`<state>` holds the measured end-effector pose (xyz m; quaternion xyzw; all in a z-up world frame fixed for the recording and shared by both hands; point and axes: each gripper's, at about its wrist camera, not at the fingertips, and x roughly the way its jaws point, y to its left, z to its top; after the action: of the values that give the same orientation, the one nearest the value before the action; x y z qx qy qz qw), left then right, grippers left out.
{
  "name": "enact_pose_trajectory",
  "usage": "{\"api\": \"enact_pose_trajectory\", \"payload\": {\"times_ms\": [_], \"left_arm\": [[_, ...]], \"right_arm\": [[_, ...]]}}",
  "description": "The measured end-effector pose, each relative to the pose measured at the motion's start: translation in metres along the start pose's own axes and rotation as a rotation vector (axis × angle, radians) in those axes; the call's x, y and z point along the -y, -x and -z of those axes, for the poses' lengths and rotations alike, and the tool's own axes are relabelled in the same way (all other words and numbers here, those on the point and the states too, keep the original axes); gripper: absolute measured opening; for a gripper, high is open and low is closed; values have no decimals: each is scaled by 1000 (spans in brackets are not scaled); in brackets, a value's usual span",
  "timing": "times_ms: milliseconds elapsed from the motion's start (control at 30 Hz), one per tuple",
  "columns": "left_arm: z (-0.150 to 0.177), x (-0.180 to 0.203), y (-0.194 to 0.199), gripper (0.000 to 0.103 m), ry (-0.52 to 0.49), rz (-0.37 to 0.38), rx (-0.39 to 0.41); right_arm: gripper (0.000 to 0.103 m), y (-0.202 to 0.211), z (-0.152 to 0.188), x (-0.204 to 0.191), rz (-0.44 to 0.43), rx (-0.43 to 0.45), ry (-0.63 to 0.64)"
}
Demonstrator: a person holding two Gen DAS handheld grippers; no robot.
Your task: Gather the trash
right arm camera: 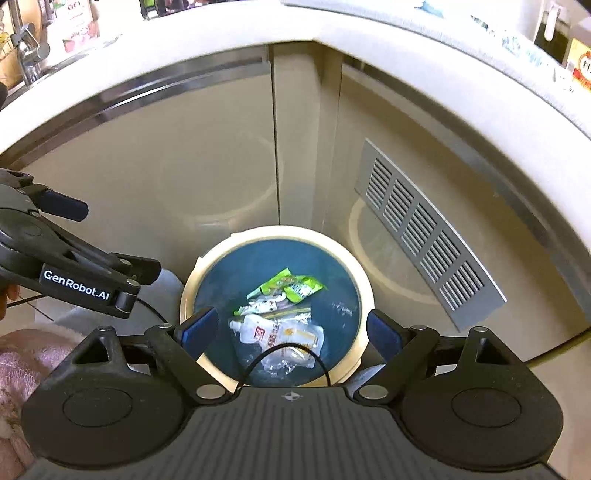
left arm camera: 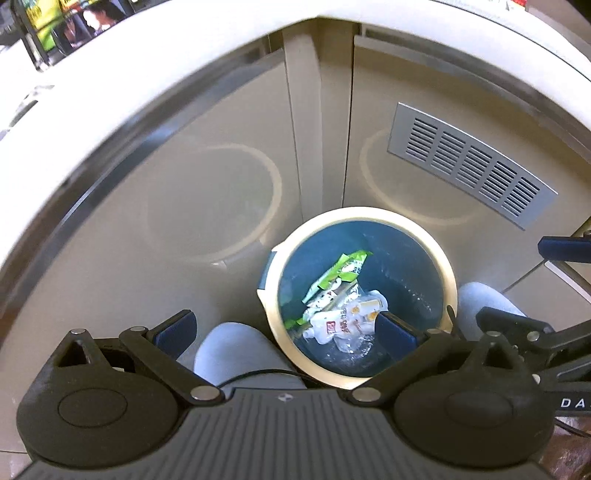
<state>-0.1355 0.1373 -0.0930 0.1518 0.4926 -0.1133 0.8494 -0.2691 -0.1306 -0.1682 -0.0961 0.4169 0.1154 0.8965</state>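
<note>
A round bin with a cream rim and a blue inside stands on the floor in the corner of the cabinets. Inside lie a green wrapper, a white pouch with red print and clear plastic scraps. My left gripper hangs open above the bin's left edge, with nothing between its fingers. Directly over the bin's mouth, my right gripper is also open and empty. Each gripper shows at the side of the other's view.
Beige cabinet doors meet in a corner behind the bin, under a white countertop edge. A grey vent grille sits on the right door. The person's knees in light trousers flank the bin. A pink fuzzy sleeve is at the lower left.
</note>
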Motion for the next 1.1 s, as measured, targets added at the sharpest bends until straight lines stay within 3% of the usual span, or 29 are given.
{"api": "enact_pose_trajectory", "payload": {"times_ms": [467,1100], "left_arm": [[2,-2,14,103,-21,-27,48],[3,0,10,103,-42,-28,31]], "right_arm": [[90,19,8,-3,18,47,-7],[90,15,8,-1,8,31,-25]]}}
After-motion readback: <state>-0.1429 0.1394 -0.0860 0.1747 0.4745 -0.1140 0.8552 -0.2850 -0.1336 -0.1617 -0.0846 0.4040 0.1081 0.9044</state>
